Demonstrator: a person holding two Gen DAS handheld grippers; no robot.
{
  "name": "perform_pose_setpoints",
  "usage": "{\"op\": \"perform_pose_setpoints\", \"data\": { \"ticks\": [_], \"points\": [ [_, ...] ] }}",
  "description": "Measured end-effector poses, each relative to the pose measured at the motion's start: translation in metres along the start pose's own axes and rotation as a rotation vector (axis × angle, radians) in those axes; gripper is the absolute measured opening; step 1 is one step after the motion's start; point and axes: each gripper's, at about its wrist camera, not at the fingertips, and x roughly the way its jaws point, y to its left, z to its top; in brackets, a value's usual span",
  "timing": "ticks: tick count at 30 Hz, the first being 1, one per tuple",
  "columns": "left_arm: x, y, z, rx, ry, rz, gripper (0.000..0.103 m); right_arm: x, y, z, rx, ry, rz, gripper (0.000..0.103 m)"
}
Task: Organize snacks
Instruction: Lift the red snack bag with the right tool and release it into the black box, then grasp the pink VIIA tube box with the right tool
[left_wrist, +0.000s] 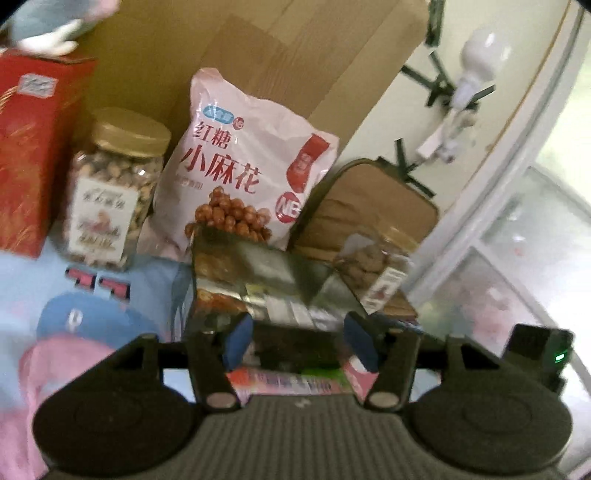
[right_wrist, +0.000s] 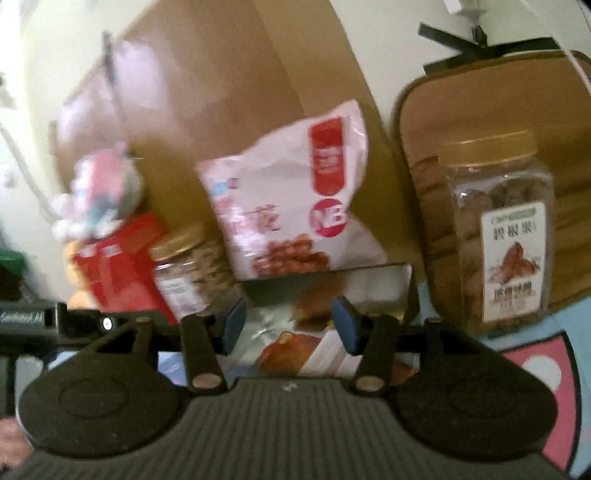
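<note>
A silvery foil snack bag (left_wrist: 266, 280) lies in front of a pink twisted-dough snack bag (left_wrist: 240, 173) that leans on a cardboard sheet. My left gripper (left_wrist: 301, 341) has its blue pads on either side of the foil bag's near end, with a pink packet (left_wrist: 291, 380) below. The foil bag also shows in the right wrist view (right_wrist: 325, 295), between the pads of my right gripper (right_wrist: 291, 325). A pecan jar (right_wrist: 502, 236) stands to the right, a pistachio jar (left_wrist: 110, 188) to the left.
A red box (left_wrist: 33, 147) stands at far left with a plush toy (right_wrist: 103, 192) on top. A tan cushion (left_wrist: 369, 206) leans on the wall at right. The surface is a light blue cartoon sheet (left_wrist: 92, 317). A glass door is at far right.
</note>
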Motion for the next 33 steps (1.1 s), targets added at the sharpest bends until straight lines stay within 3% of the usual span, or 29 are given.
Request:
{"op": "perform_pose_setpoints", "data": {
  "ticks": [2, 5, 8, 10, 11, 17, 21, 25, 29, 33],
  "points": [
    [-0.018, 0.0, -0.017, -0.005, 0.004, -0.019, 0.056, -0.005, 0.007, -0.013, -0.08, 0.044, 0.029, 0.055],
    [-0.036, -0.001, -0.044, -0.01, 0.025, -0.035, 0.056, 0.003, 0.02, -0.034, -0.24, 0.136, -0.026, 0.055],
    [-0.049, -0.005, -0.067, 0.009, 0.04, 0.002, 0.057, 0.022, 0.026, -0.044, -0.343, 0.203, -0.049, 0.055],
    [-0.056, -0.006, -0.077, 0.005, 0.047, 0.013, 0.057, 0.033, 0.029, -0.048, -0.391, 0.245, -0.072, 0.048],
    [-0.06, -0.006, -0.081, 0.003, 0.048, 0.014, 0.057, 0.035, 0.031, -0.049, -0.399, 0.252, -0.073, 0.041],
    [-0.067, -0.003, -0.097, -0.013, 0.064, 0.026, 0.057, 0.0, 0.063, -0.061, -0.43, 0.234, -0.026, 0.026],
    [-0.062, -0.008, -0.107, -0.018, 0.097, 0.001, 0.057, -0.04, 0.081, -0.078, -0.417, 0.234, 0.031, 0.024],
    [-0.057, -0.02, -0.116, 0.025, 0.114, 0.0, 0.071, -0.077, 0.084, -0.098, -0.392, 0.238, 0.118, 0.024],
    [-0.053, -0.028, -0.12, 0.052, 0.127, 0.0, 0.074, -0.106, 0.074, -0.119, -0.419, 0.255, 0.206, 0.025],
    [-0.047, -0.032, -0.125, 0.066, 0.144, 0.008, 0.074, -0.113, 0.063, -0.135, -0.425, 0.268, 0.102, 0.03]
  ]
}}
